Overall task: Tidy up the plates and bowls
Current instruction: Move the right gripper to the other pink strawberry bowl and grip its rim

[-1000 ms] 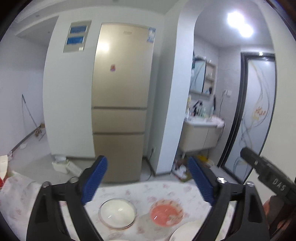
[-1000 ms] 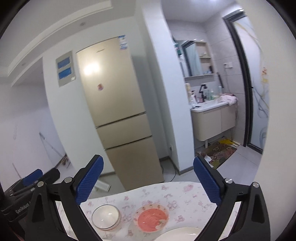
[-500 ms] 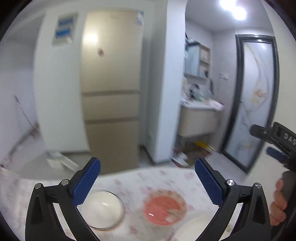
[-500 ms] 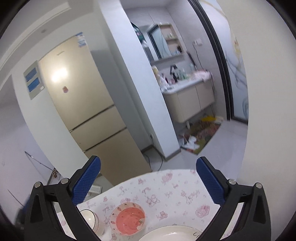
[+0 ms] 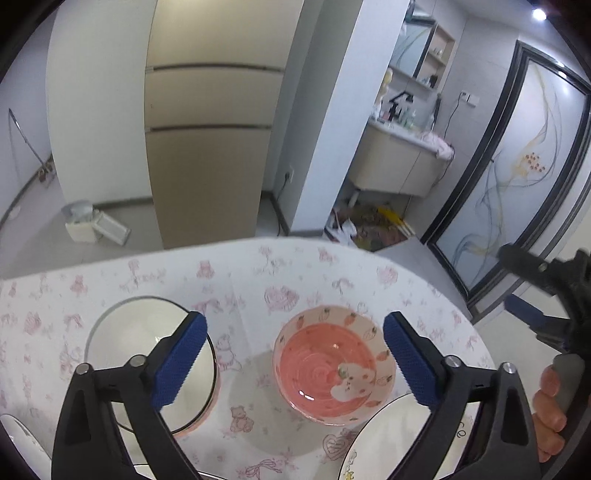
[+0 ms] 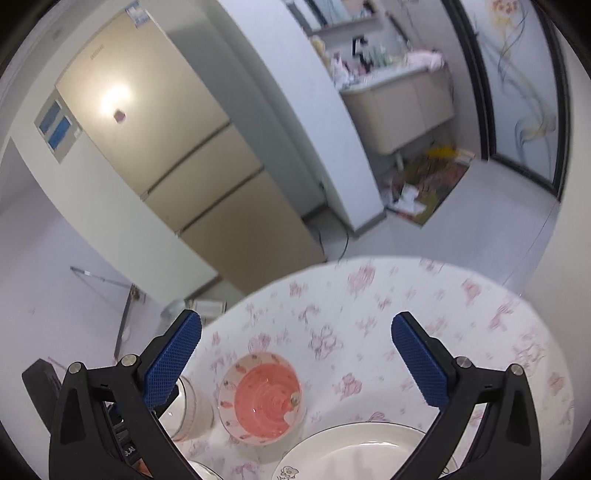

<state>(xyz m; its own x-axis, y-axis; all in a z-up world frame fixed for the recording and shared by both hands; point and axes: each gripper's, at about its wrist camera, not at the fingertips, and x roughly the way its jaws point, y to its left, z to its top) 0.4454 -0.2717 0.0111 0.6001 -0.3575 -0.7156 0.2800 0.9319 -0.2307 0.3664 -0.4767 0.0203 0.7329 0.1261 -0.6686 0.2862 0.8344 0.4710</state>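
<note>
While both grippers angle down over the table (image 5: pixel 110 280), the left gripper (image 5: pixel 293 354) has just been narrowing slightly yet stands wide and empty, framing the pink bowl (image 5: pixel 332 363) at lower centre, probably for pickup. The right gripper (image 6: pixel 295 360) is wide, empty. A white bowl (image 5: pixel 147 332) sits lower left, a plate (image 6: pixel 354 448) at the bottom edge, crowding the approach.

fridge (image 6: pixel 155 147): small brand wording near its top edge, too small to read | sticker (image 6: pixel 136 14) on its top corner: print blurred | grey wall panel (image 6: pixel 59 127): two blue labels, unreadable | plate (image 6: pixel 354 452): tiny rim drawing, no clear letters
</note>
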